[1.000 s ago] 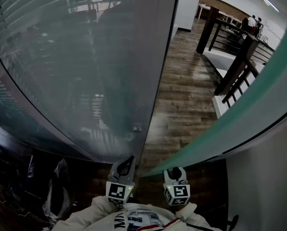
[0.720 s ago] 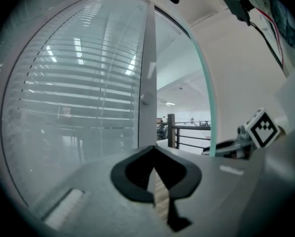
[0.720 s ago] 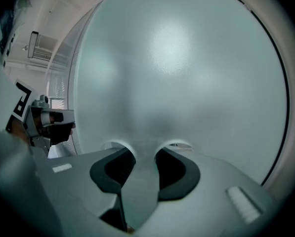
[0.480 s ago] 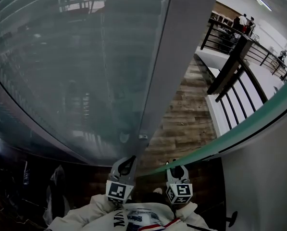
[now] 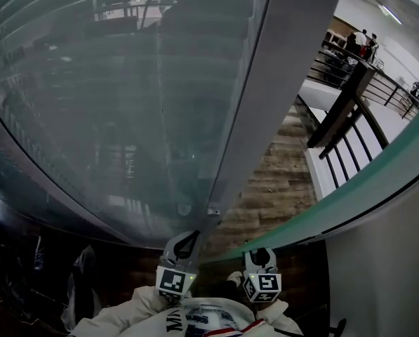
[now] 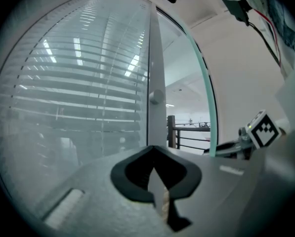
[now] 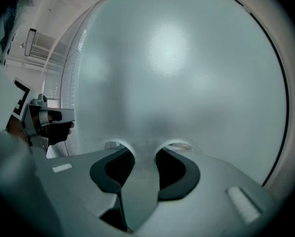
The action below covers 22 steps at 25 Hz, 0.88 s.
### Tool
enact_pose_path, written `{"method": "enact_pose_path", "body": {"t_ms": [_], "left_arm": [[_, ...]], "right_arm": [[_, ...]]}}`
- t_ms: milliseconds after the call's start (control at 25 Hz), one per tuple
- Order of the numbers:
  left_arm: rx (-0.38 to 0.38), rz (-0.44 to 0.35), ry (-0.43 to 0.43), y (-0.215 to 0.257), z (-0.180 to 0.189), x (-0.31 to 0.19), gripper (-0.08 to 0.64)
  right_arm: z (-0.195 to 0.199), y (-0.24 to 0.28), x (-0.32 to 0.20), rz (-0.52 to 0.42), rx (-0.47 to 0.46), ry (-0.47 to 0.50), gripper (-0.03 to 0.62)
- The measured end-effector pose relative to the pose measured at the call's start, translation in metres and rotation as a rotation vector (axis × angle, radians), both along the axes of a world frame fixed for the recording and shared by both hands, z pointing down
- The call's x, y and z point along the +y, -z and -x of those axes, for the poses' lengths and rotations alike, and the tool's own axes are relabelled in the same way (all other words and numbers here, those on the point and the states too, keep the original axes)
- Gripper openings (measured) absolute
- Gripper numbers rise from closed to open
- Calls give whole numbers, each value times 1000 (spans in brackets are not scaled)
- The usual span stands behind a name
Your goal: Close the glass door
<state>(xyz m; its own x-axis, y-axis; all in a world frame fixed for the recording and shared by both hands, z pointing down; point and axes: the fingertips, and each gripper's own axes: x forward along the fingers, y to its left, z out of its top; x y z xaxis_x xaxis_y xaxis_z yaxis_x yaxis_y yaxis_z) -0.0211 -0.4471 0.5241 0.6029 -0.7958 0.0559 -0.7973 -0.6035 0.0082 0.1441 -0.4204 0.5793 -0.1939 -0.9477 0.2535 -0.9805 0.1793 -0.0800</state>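
gripping the glass door by its green edge with the right tongs at bottom centre of the head view, partly closed with a pad on each face; filling the right gripper view as frosted glass and running down between those tongs. holding nothing in the left tongs, pinched to a narrow slit (only a sliver of background through it), just left of the right pair and close by the foot of the grey post. curving from bottom centre to the right edge of the frame, over the wood floor, with a dark railing at upper right and a frosted wall across the left
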Motion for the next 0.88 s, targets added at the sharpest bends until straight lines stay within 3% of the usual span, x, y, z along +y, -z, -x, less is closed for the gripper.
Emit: {"method": "enact_pose_path", "body": {"t_ms": [880], "left_arm": [[-15,4,2,0,0,-9,3]], "right_arm": [[5,-3,-35,-16,-8,-8,126]]}}
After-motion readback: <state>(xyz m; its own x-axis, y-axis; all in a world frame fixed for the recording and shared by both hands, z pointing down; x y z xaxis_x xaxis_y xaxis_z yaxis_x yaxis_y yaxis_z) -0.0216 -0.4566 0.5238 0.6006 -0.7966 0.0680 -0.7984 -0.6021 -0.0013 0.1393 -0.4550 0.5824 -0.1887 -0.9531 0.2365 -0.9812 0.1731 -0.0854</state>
